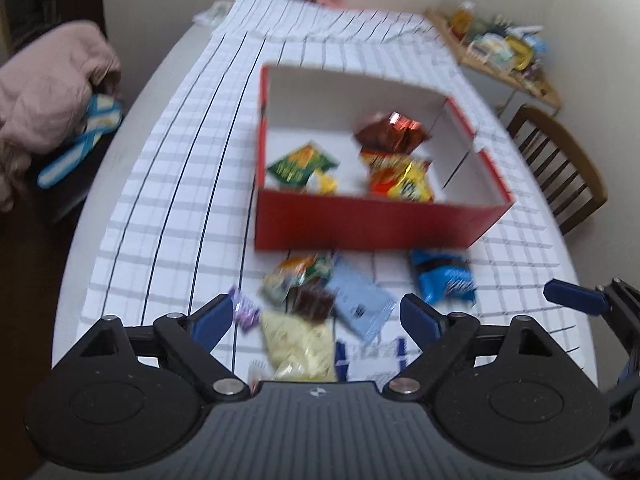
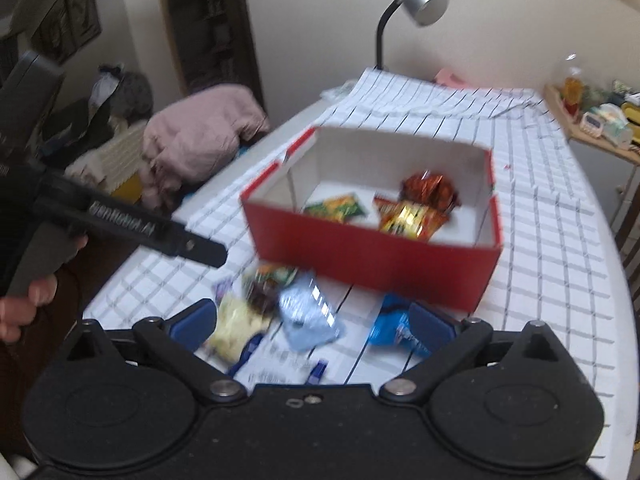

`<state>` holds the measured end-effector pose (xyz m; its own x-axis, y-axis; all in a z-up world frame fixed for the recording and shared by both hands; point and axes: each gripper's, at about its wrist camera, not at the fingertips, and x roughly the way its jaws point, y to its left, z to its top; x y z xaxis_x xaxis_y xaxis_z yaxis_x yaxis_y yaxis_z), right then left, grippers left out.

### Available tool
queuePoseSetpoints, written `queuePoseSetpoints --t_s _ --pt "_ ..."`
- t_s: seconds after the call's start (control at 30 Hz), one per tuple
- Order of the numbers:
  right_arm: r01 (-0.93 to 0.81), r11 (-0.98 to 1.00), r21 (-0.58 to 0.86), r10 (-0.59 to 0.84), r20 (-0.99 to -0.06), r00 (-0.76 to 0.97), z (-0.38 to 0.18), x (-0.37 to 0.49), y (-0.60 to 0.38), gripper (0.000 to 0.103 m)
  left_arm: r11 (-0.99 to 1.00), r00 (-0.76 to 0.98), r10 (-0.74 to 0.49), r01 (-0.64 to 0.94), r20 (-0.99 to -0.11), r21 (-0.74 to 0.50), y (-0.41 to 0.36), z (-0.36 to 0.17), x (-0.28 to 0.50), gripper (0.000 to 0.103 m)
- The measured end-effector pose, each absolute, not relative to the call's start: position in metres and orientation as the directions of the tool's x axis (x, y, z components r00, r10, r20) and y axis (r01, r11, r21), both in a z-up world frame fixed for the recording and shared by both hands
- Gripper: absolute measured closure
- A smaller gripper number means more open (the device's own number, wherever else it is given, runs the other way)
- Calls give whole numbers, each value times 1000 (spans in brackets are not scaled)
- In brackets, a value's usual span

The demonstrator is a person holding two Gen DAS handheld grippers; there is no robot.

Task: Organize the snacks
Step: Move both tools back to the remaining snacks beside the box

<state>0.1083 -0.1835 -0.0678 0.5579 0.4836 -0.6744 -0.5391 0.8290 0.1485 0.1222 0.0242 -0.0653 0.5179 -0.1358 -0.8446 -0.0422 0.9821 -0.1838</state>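
A red box [image 1: 376, 224] with white inside stands mid-table and holds a green packet [image 1: 300, 166], a brown foil packet [image 1: 390, 130] and a yellow-red one [image 1: 400, 178]. In front of it lies a loose pile: a pale yellow packet [image 1: 298, 344], a dark brown one [image 1: 314, 304], a light blue one [image 1: 360, 300] and a bright blue one [image 1: 444, 276]. My left gripper [image 1: 316, 316] hangs open over the pile, gripping nothing. My right gripper [image 2: 314, 320] is open above the same pile [image 2: 308, 316], its right finger over the bright blue packet [image 2: 390, 328].
A checked cloth [image 1: 180, 160] covers the round table. A pink garment [image 1: 52, 92] is heaped at the left, a wooden chair [image 1: 560, 168] and a cluttered shelf [image 1: 500, 48] stand at the right. A desk lamp [image 2: 416, 0] rises behind the table.
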Motion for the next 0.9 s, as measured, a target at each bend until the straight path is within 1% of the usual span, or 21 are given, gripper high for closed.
queuePoseSetpoints --t_s 0.2,0.47,0.77,0.9 --pt "-626 774 95 485 -725 490 -99 98 -165 1 988 446 -100 -58 -889 -140 19 -100 126 12" --pt "-765 644 34 490 -785 378 -132 99 -135 3 989 347 -57 -106 -936 -99 13 -137 146 12" --pt "-858 511 -55 476 -813 335 -153 110 -111 9 985 289 -23 -155 -957 -71 6 -158 170 12" --pt "-880 472 -46 475 -828 298 -160 121 -105 15 983 250 -38 -163 -967 -81 6 -166 180 12"
